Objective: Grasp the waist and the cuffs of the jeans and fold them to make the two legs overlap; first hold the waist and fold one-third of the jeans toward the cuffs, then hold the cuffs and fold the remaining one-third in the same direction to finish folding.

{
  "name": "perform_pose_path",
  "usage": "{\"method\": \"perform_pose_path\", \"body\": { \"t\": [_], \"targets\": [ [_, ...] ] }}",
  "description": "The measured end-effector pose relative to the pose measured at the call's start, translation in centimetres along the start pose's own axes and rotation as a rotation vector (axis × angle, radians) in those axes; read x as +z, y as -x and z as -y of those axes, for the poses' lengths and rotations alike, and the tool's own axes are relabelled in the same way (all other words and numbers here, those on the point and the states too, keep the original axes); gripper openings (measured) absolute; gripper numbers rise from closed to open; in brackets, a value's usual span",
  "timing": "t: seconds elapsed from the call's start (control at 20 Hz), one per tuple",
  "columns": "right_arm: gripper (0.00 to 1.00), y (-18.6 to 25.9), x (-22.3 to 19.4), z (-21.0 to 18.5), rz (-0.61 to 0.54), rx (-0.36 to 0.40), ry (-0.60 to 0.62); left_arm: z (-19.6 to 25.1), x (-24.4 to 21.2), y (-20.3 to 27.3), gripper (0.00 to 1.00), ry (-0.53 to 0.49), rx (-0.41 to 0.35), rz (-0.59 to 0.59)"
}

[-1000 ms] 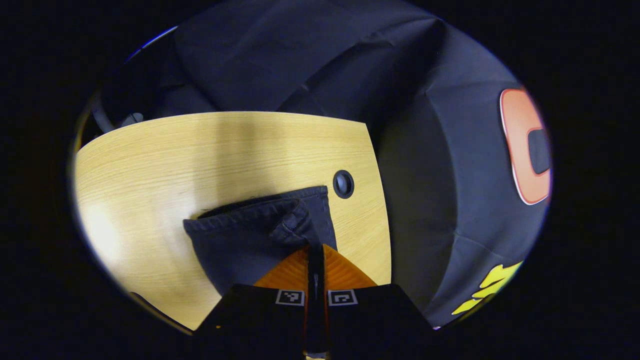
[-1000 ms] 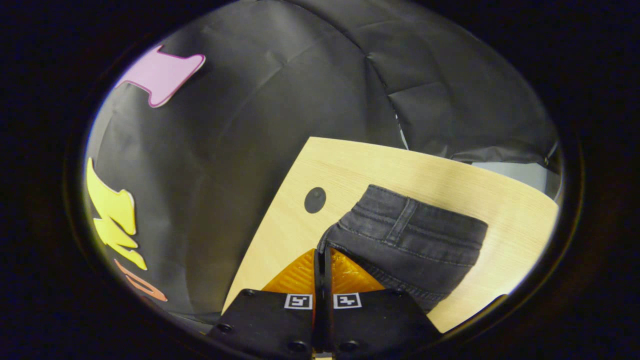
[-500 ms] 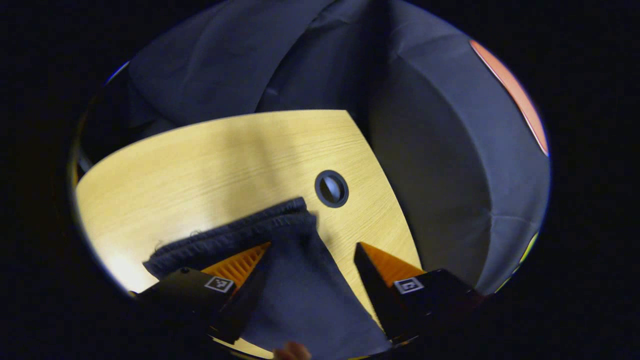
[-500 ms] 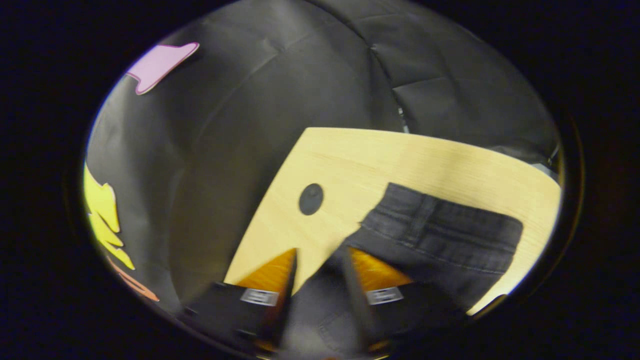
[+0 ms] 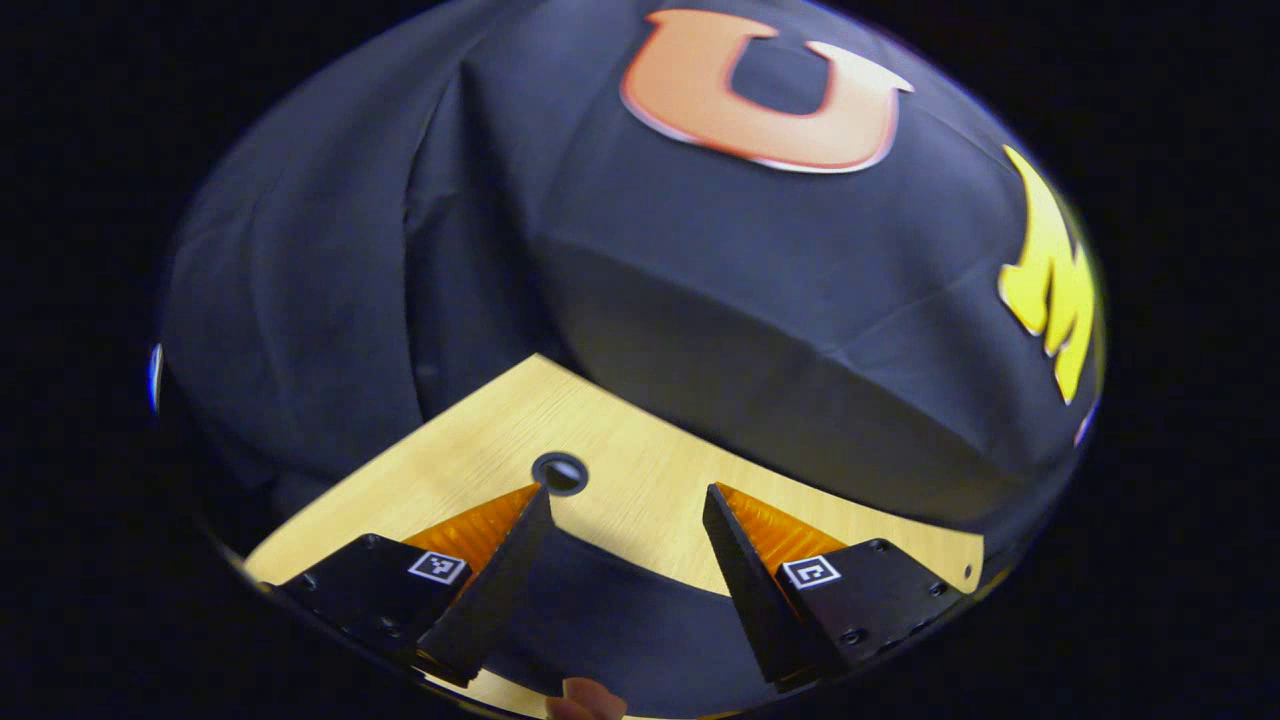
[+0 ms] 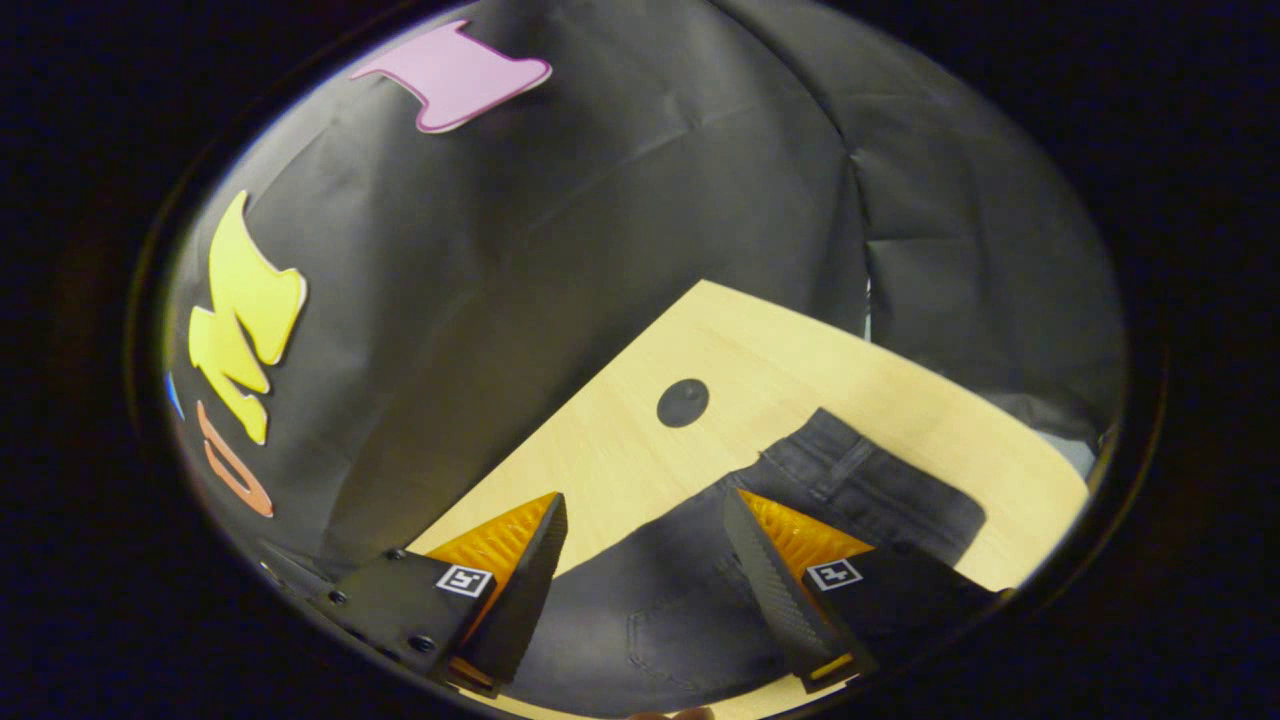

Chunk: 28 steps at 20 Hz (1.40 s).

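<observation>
Jeans (image 6: 690,590) lie flat on the wooden counter (image 6: 730,340), waistband near the round cable hole (image 6: 683,402); the right gripper (image 6: 645,590) hangs above them with fingers spread, holding nothing; the left gripper (image 5: 625,570) is likewise open over dark denim (image 5: 620,610); judging by this, a fold has just been laid down, though which one I cannot tell; any remaining fold awaits a fresh grasp.

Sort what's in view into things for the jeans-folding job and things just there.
For the job:
dark denim jeans
left gripper, open
right gripper, open

Just there:
light wooden table
round black cable hole in the tabletop
</observation>
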State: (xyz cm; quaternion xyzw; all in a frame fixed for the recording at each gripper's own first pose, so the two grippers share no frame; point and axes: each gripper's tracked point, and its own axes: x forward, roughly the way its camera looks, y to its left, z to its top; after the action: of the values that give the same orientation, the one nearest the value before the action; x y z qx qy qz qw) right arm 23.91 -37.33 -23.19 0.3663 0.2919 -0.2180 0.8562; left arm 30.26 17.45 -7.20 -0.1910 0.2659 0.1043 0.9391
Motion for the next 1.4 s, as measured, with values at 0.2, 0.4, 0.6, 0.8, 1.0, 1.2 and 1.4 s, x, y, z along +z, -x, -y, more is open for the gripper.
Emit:
{"method": "perform_pose_path", "body": {
  "t": [0.2, 0.4, 0.6, 0.8, 1.0, 1.2, 1.4],
  "targets": [
    [0.98, 4.9, 1.5, 4.1, 0.105, -0.075, 0.065, 4.8, 2.4, 5.9, 0.99, -0.157, -0.085, 0.144],
    [0.98, 7.1, 1.0, 9.1, 0.121, -0.156, 0.05, 8.7, 1.4, 10.7, 0.99, -0.188, -0.171, 0.209],
    [0.98, 6.6, -2.5, 12.7, 0.036, -0.192, -0.144, 10.5, 1.3, 15.5, 0.99, -0.268, -0.175, 0.31],
    [0.98, 5.7, -5.6, 13.5, -0.025, -0.197, -0.346, 11.4, 0.3, 18.7, 0.99, -0.301, -0.204, 0.332],
    [0.92, 4.8, -6.3, 12.5, -0.037, -0.161, -0.425, 10.3, -0.1, 19.8, 0.99, -0.278, -0.189, 0.325],
    [0.89, 4.7, -6.6, 12.2, -0.047, -0.178, -0.482, 9.3, -0.7, 20.3, 0.99, -0.251, -0.174, 0.305],
    [0.4, 3.2, -7.3, 12.7, -0.037, -0.17, -0.504, 8.5, -1.7, 21.1, 0.99, -0.258, -0.164, 0.278]
  ]
}}
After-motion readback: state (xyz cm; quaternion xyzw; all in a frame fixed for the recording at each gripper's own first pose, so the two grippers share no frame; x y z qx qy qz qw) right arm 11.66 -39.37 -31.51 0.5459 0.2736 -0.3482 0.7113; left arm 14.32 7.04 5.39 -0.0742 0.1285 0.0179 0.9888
